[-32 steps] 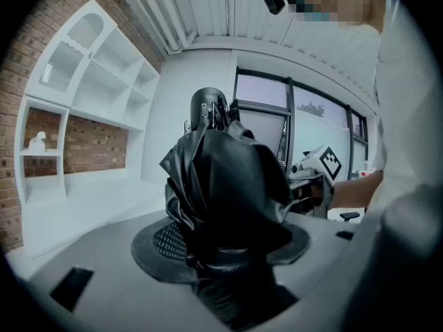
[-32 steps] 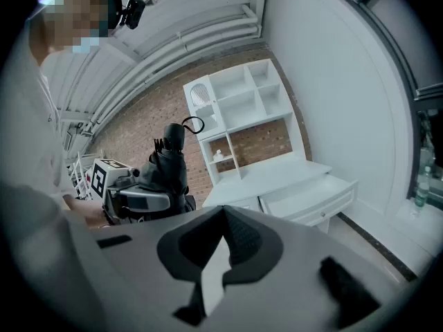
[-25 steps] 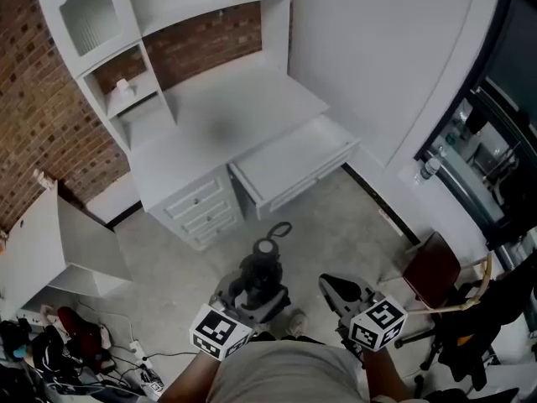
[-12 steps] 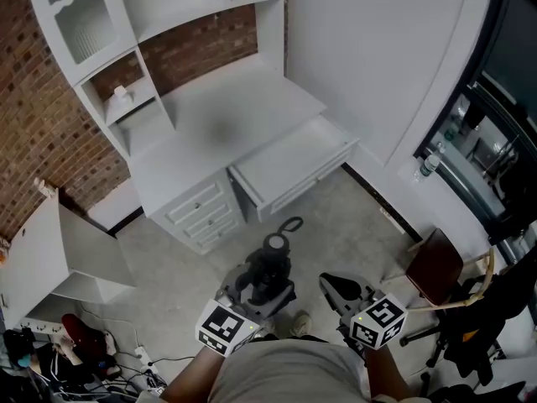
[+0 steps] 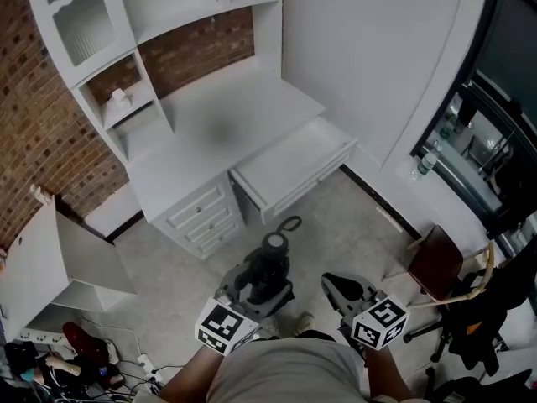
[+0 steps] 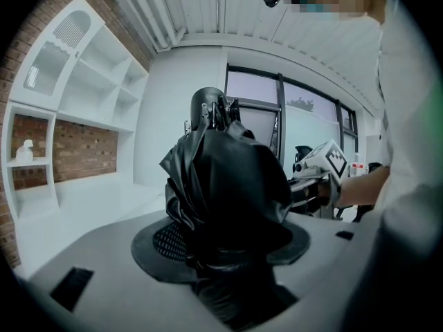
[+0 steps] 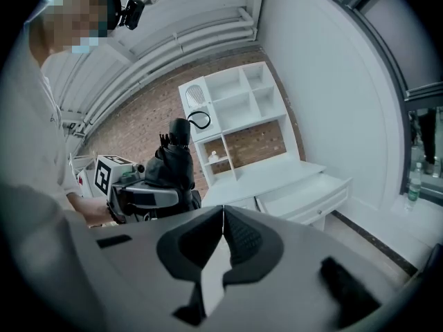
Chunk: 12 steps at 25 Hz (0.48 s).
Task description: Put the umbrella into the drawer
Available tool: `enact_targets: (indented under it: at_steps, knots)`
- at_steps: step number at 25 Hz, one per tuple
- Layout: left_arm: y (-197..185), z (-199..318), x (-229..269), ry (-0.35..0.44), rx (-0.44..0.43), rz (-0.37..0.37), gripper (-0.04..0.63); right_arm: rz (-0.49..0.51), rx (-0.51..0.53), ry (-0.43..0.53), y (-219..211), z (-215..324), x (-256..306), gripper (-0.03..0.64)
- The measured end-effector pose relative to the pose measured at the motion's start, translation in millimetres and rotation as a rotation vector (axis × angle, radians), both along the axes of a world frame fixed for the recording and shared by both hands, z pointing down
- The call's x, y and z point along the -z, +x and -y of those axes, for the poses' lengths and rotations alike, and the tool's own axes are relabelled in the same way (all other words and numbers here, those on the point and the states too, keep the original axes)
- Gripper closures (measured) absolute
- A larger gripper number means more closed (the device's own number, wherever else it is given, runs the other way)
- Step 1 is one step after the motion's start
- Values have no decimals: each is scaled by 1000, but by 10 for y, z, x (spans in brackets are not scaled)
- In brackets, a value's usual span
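Observation:
A folded black umbrella stands upright between the jaws of my left gripper, which is shut on it low in the head view, above the floor. Its handle cap and wrist loop point toward the white desk. In the left gripper view the umbrella fills the middle, pinched between both pads. The desk's wide drawer is pulled out, with nothing in it. My right gripper hovers beside the left one, shut on nothing. Its jaws meet in the right gripper view, where the umbrella shows at left.
The white desk with a hutch stands against a brick wall, with a stack of small drawers left of the open one. A brown chair is at right, cables and clutter at lower left, a white open box at left.
The left gripper with the umbrella has edged slightly toward the desk. The right gripper has stayed where it was.

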<state>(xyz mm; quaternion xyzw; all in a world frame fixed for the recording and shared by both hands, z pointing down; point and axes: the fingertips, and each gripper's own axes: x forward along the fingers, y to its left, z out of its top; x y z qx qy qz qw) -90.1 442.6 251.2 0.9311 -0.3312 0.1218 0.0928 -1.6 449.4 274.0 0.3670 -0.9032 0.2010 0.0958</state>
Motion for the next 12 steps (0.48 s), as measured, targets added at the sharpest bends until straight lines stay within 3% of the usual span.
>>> enact_targets:
  at_steps: [12]
  knots:
    - [-382, 73, -31, 9, 13, -6, 330, -4, -12, 8, -287, 84, -18, 589]
